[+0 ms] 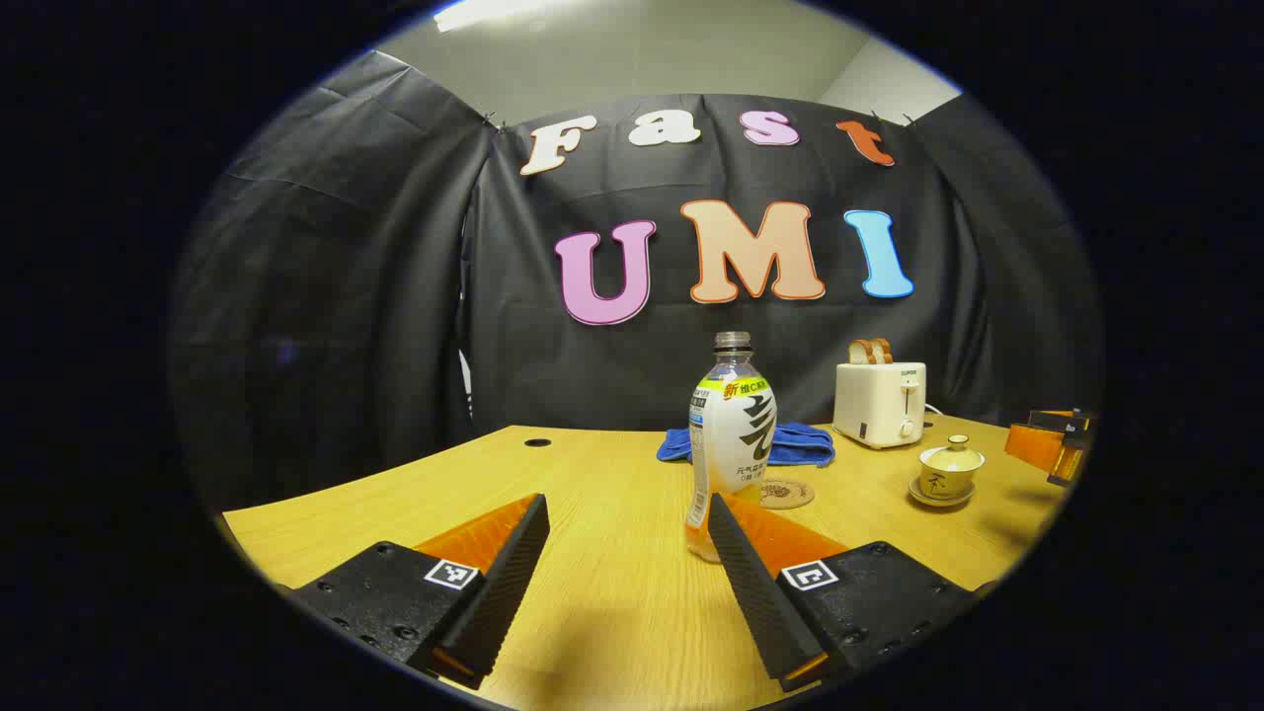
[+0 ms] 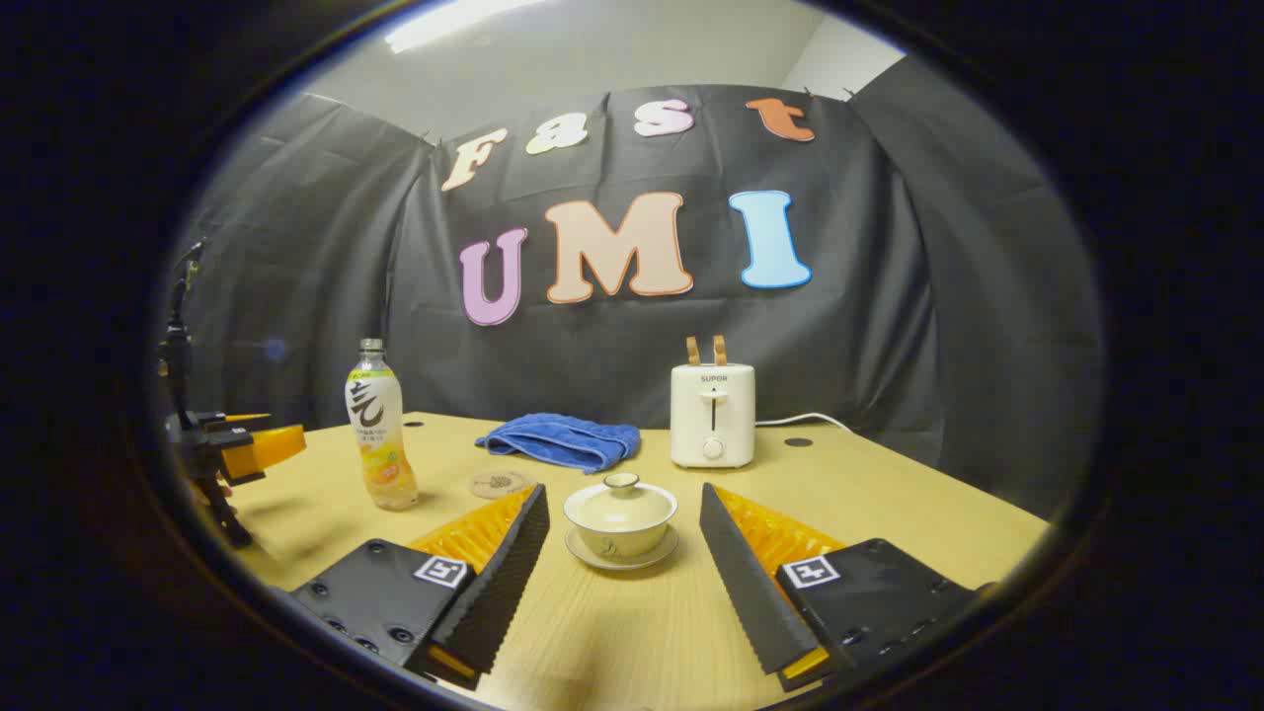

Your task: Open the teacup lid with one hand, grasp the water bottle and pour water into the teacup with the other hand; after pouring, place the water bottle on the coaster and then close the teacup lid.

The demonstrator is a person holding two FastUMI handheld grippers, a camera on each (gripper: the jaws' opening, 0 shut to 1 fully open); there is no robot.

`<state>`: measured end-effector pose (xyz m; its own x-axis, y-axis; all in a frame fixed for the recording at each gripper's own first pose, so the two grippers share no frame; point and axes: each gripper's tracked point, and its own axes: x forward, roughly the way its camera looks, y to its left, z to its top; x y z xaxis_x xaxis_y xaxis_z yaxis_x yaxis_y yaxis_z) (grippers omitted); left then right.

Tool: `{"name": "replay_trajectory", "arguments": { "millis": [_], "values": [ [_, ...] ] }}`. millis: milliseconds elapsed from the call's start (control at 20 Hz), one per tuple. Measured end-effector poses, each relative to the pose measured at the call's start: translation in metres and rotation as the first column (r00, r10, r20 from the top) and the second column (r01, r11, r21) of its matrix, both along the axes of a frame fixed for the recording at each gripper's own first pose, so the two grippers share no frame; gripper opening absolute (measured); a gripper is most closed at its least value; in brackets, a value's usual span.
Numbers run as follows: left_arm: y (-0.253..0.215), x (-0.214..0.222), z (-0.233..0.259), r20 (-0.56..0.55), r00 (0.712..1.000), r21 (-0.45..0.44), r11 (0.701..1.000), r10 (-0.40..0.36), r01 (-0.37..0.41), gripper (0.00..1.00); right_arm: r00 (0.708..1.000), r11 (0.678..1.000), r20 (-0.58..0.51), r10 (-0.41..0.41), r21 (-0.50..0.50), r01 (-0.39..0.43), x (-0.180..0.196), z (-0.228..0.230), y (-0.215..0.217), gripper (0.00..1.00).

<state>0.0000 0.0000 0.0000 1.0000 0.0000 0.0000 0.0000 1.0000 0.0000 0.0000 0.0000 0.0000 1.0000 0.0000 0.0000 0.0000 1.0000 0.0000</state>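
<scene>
A capless water bottle (image 1: 732,434) with a white label stands upright on the wooden table, just beyond my open left gripper (image 1: 628,502) and a little right of its middle line. The round coaster (image 1: 787,493) lies right behind the bottle. The pale teacup (image 1: 951,471) with its lid on sits on a saucer at the right. In the right gripper view the lidded teacup (image 2: 620,519) stands between and just beyond the fingertips of my open right gripper (image 2: 624,492). The bottle (image 2: 379,425) and coaster (image 2: 501,483) are to its left, with the left gripper (image 2: 247,444) at the far left.
A white toaster (image 2: 712,414) holding bread slices stands at the back of the table (image 2: 889,513), its cord running right. A folded blue cloth (image 2: 563,440) lies beside it. The right gripper (image 1: 1052,444) shows at the right edge of the left gripper view.
</scene>
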Motion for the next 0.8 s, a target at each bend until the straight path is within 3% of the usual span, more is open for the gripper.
{"name": "replay_trajectory", "arguments": {
  "millis": [800],
  "values": [
    [-0.0026,0.0009,-0.0022,0.001,1.000,0.000,1.000,-0.002,0.002,0.95,1.000,1.000,0.000,0.000,0.001,0.000,0.0005,-0.0002,0.0007,0.97]
  ]
}}
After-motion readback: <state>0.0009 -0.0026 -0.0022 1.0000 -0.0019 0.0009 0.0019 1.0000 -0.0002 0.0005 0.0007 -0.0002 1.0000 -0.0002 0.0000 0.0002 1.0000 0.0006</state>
